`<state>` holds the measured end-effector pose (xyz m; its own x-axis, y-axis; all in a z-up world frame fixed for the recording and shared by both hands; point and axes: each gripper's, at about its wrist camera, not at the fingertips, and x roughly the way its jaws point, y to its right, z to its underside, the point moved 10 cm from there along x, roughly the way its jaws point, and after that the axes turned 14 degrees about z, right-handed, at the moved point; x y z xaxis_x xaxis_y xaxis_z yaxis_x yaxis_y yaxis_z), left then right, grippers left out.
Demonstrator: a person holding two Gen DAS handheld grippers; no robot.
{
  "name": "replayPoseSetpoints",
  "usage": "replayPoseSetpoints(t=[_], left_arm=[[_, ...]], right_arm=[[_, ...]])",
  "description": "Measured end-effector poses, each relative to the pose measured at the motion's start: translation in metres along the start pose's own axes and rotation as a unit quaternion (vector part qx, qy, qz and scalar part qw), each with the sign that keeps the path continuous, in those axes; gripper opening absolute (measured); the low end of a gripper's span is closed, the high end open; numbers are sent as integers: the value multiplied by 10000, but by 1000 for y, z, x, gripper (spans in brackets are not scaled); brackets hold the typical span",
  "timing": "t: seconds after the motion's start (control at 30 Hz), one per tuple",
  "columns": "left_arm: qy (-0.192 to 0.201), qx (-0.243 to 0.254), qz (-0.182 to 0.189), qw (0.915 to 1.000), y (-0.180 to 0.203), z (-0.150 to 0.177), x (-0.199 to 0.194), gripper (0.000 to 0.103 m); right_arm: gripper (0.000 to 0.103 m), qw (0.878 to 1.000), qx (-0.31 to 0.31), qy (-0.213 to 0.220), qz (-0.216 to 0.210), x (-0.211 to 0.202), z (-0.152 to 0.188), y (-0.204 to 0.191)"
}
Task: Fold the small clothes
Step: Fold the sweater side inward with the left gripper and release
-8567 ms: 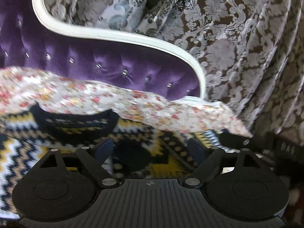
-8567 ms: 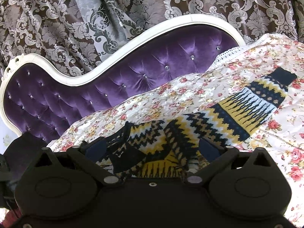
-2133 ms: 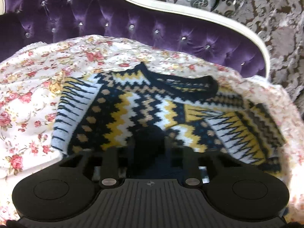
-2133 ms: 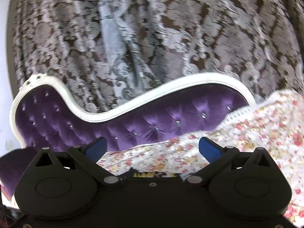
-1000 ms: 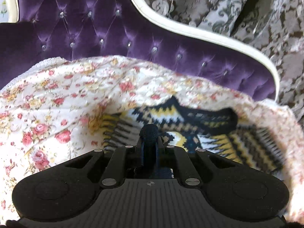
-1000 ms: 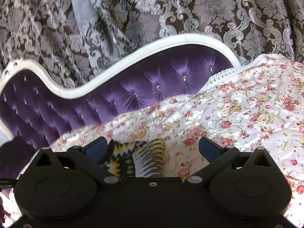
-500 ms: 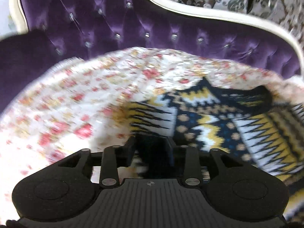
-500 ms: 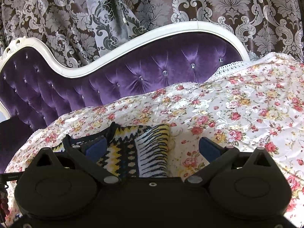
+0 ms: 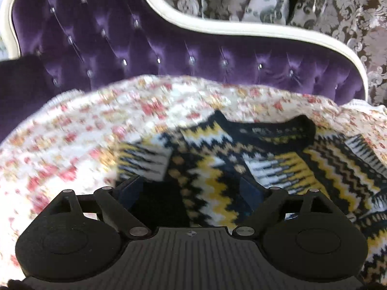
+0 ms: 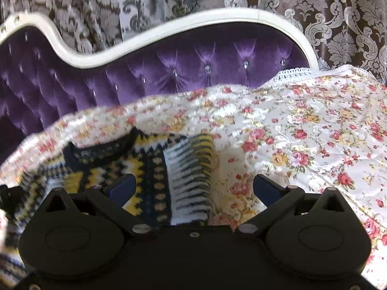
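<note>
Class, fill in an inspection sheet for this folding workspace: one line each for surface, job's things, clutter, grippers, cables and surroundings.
Surface: floral bedspread with a lace edge, spread over a purple tufted sofa.
Job's things: one zigzag-knit sweater in black, yellow and white, lying flat with its neckline toward the sofa back and a sleeve folded in over the body.
Clutter: nothing seen.
Grippers: left gripper is opening, jaws wide above the sweater's dark hem and pressing on nothing; right gripper open over the sweater's side edge, gripping nothing.
Cables: nothing seen.
Surroundings: white curved sofa frame; brown and silver damask curtain behind it.
</note>
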<state>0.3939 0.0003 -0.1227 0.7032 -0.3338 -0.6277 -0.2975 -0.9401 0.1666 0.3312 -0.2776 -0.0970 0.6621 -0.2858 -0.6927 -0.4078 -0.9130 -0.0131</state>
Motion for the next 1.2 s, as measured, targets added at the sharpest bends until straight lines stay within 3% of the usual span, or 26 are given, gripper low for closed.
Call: replayPoseSetpoints(t=[0.17, 0.33, 0.53, 1.2], left_arm=[[-173, 30, -93, 9998, 1, 14, 16, 88], [-83, 158, -204, 9996, 4, 21, 21, 98], [105, 182, -212, 9996, 4, 25, 23, 103], [-99, 152, -198, 9996, 0, 25, 30, 103]], right_arm=[[103, 9989, -345, -222, 207, 9, 11, -6], [103, 9944, -686, -682, 424, 24, 31, -6], [103, 9945, -437, -918, 258, 29, 38, -4], [103, 9960, -527, -688, 225, 32, 42, -10]])
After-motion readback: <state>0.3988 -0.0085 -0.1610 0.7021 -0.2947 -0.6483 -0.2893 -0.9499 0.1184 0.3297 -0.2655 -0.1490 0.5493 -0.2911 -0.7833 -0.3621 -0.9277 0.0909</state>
